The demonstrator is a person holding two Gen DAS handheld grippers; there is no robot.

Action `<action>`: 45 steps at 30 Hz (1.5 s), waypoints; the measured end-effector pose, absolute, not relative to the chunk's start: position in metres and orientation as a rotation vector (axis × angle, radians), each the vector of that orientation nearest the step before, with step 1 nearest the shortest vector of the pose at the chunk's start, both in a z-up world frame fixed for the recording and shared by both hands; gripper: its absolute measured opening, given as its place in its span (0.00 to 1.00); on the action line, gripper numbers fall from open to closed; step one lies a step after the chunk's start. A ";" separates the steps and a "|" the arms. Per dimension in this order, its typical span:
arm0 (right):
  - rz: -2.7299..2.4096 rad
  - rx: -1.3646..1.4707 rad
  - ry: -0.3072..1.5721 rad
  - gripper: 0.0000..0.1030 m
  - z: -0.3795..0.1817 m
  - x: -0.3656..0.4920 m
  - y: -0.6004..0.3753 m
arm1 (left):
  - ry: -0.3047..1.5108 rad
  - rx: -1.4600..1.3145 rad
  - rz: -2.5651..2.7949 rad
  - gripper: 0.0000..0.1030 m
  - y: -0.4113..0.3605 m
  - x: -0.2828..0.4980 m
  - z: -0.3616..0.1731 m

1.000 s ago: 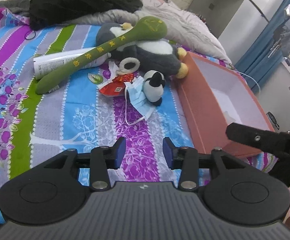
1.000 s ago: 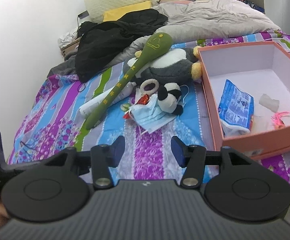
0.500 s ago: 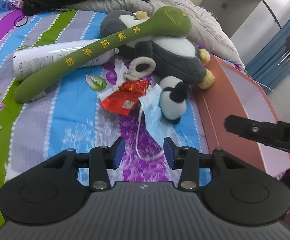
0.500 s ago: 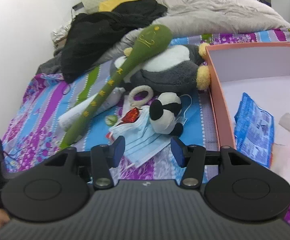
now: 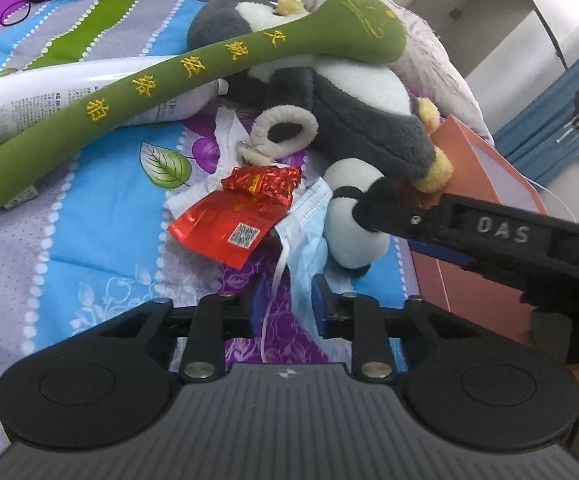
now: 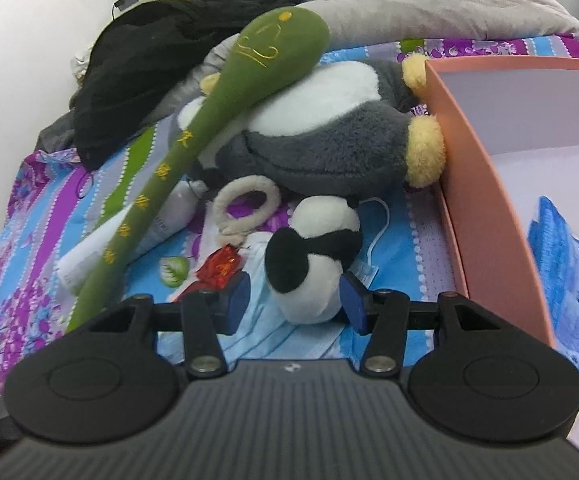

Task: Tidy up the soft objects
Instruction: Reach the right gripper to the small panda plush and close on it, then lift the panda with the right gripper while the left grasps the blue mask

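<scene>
Small black-and-white panda plush (image 6: 313, 264), round and fuzzy, lies on the striped floral bedsheet (image 5: 69, 248) right between the blue pads of the right gripper (image 6: 294, 300), whose jaws stand wide on either side of it — whether they touch it yet, I cannot tell! Under it spreads one pleated light-blue face mask (image 6: 285, 340) of thin fabric, and in the left view the left gripper (image 5: 286, 300) sits low with its jaws narrowly apart around that mask's edge and white ear loop, gripping nothing firmly that I can see. Just beyond lie one crinkled red foil wrapper (image 5: 229, 224), one long green plush stick with yellow embroidered characters (image 5: 169, 80), one smooth white spray can (image 5: 49, 96) beneath it, and one big grey-and-white plush animal with yellow feet (image 6: 329, 136), fleecy and plump, a cream loop at its side. Beside the toys stands one salmon-pink cardboard box (image 6: 485, 216), stiff-walled with a white inside, holding a glossy blue packet (image 6: 561, 256).
</scene>
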State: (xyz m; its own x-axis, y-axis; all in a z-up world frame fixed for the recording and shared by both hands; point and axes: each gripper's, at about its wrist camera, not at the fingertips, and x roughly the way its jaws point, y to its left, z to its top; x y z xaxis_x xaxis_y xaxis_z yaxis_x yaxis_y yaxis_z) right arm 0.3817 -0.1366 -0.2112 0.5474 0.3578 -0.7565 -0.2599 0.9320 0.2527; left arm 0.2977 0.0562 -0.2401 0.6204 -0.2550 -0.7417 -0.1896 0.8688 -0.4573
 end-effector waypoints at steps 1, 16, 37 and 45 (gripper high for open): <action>0.368 0.108 0.915 0.50 -0.214 0.383 -0.135 | 0.914 -0.538 -0.042 0.16 0.056 0.302 -0.242; 0.390 0.100 0.881 0.22 -0.193 0.358 -0.148 | 0.838 -0.510 -0.066 0.03 0.038 0.284 -0.213; 0.406 0.039 0.885 0.22 -0.167 0.222 -0.172 | 0.861 -0.477 0.058 0.03 0.047 0.134 -0.176; 0.359 0.125 0.961 0.25 -0.192 0.202 -0.184 | 0.968 -0.424 0.030 0.04 0.055 0.113 -0.197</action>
State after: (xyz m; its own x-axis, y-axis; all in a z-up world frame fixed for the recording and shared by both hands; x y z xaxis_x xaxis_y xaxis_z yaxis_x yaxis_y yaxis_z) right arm 0.2019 -0.1841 -0.1916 0.5190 0.3534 -0.7782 -0.2434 0.9339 0.2618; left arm 0.1129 0.0546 -0.1971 0.5734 -0.1618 -0.8031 -0.2115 0.9179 -0.3359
